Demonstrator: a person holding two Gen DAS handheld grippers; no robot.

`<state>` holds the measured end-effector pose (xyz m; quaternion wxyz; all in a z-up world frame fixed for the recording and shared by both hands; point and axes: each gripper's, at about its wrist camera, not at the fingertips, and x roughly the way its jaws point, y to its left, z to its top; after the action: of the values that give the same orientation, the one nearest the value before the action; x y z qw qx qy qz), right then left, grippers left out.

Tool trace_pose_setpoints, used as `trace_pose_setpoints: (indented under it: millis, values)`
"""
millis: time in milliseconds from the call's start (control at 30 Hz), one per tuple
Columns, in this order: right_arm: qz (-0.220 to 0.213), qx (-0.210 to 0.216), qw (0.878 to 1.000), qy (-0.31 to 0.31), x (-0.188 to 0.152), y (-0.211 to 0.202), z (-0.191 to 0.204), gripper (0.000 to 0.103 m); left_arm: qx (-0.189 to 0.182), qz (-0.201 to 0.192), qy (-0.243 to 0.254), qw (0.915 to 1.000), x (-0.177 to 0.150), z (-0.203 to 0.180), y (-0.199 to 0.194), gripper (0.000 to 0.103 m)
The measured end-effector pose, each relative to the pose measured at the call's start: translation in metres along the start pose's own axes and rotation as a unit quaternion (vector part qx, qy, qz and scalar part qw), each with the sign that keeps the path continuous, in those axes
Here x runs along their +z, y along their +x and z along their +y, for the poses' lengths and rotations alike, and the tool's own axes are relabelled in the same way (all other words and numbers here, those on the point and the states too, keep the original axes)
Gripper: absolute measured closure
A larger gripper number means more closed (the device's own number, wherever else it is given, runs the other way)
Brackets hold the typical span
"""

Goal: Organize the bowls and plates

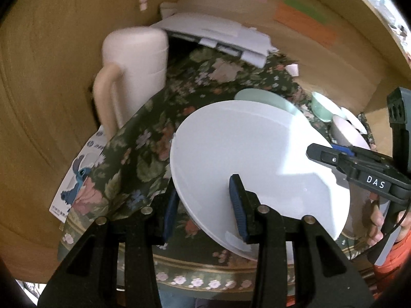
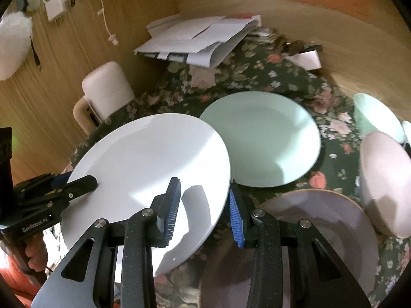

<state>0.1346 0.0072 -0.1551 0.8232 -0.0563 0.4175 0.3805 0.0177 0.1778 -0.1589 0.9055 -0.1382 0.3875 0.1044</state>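
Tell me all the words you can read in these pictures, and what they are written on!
"DAS": white letters on the right gripper, seen from the left wrist.
"GenRobot.AI": small letters on the left gripper, seen from the right wrist.
Box with a blue cartoon creature: its print is too small and blurred to read.
Orange paper on the wall: blurred, unreadable.
Papers on the table: no readable words.

green plate (image 2: 259, 138) just beyond white plate (image 2: 151, 169), bowls (image 2: 385, 179) crowding right, pitcher (image 2: 106, 95) left
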Motion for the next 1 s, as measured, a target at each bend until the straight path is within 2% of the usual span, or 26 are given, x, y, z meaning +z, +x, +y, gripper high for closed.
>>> trace_pose_setpoints:
  millis: [533,1000]
  values:
    - [-0.043,-0.029,0.998,0.032,-0.020,-0.056,-0.038,0.070,-0.030,-0.016,0.045,0.9984,0.007,-0.060,-0.010,0.064]
    - [-0.064,-0.060,0.994,0.065,-0.052,-0.099,-0.069,0.070,-0.053,-0.022,0.088,0.9944,-0.002,-0.114,-0.015,0.064]
